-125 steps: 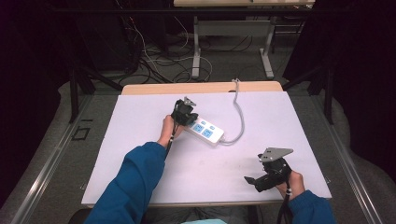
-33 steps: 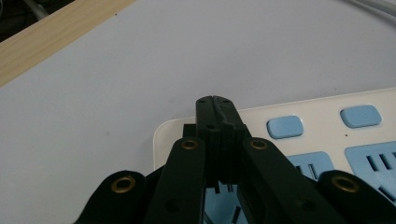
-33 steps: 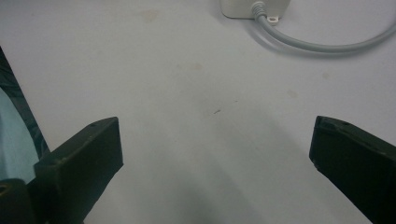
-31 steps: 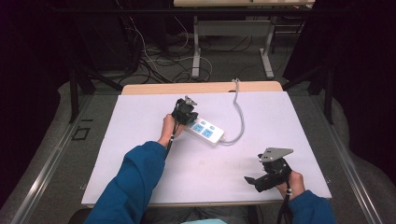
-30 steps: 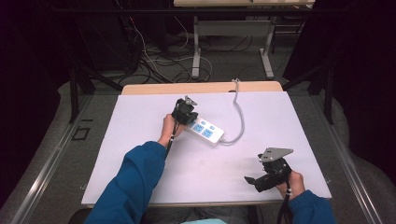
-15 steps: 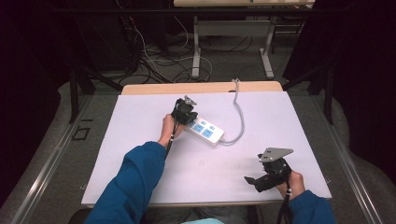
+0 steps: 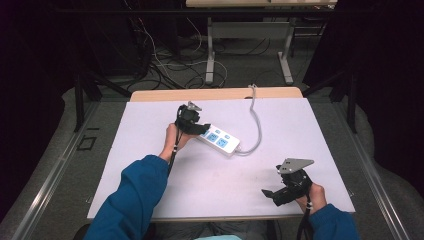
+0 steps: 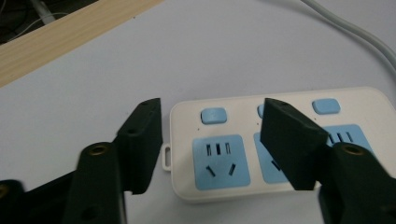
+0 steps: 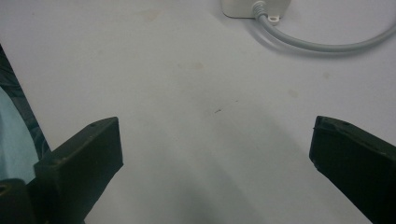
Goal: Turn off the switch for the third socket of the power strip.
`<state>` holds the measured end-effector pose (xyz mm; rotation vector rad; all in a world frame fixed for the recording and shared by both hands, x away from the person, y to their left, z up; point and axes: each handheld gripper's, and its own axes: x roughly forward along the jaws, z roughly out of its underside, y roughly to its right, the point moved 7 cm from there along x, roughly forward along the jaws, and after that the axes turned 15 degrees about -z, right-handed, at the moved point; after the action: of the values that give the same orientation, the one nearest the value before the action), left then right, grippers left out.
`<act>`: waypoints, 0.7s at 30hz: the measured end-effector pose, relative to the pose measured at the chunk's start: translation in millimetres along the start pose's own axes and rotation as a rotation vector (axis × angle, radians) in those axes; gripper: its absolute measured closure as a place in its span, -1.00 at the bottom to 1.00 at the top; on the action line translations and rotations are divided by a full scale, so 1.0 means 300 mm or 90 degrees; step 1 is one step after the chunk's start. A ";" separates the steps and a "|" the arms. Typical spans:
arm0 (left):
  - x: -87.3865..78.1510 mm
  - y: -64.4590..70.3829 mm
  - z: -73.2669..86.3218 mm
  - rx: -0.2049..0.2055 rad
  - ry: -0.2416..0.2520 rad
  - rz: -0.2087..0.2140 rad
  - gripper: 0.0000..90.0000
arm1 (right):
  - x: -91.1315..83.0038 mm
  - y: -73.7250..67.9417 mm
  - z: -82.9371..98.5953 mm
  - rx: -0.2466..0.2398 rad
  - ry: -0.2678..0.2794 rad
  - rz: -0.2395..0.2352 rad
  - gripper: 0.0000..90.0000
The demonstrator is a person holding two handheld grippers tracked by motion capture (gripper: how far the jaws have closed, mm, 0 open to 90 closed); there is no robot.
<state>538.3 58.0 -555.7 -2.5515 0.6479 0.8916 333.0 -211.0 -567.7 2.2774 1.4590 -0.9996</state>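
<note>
A white power strip (image 7: pixel 219 140) with blue sockets lies slantwise on the white table top (image 7: pixel 280 130). Its grey cable (image 7: pixel 258 125) curves to the far edge. My left gripper (image 7: pixel 196 126) is at the strip's left end. In the left gripper view, that gripper (image 8: pixel 212 123) is open, its jaws standing over the end of the power strip (image 8: pixel 187 119), one left of it and one above the second socket. My right gripper (image 7: pixel 270 192) rests near the front right corner, open and holding nothing. In the right gripper view, my right gripper (image 9: pixel 215 149) faces bare table, with the strip's cable end (image 9: pixel 254 7) far off.
A strip of bare wooden table (image 7: pixel 215 94) shows behind the white top. Beyond it, on the floor, are loose cables (image 7: pixel 165 55) and the legs of another desk (image 7: pixel 212 55). A blue sleeve (image 7: pixel 135 195) reaches in from the front.
</note>
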 end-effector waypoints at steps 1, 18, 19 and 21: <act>-0.012 -0.003 0.004 0.000 0.001 0.000 -0.25 | -0.001 0.001 0.000 -0.003 0.000 0.002 -0.95; -0.187 -0.015 0.132 0.017 -0.012 -0.024 -0.99 | -0.001 0.000 -0.001 0.002 0.001 0.002 -0.96; -0.195 -0.016 0.142 0.018 -0.013 -0.025 -0.99 | 0.000 0.000 -0.001 0.002 0.001 0.001 -0.95; -0.212 -0.020 0.158 0.021 -0.013 -0.030 -0.99 | -0.001 0.000 -0.001 0.000 -0.001 0.002 -0.95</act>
<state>474.0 104.4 -548.0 -2.5144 0.5886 0.8836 333.2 -211.1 -567.4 2.2772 1.4533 -1.0002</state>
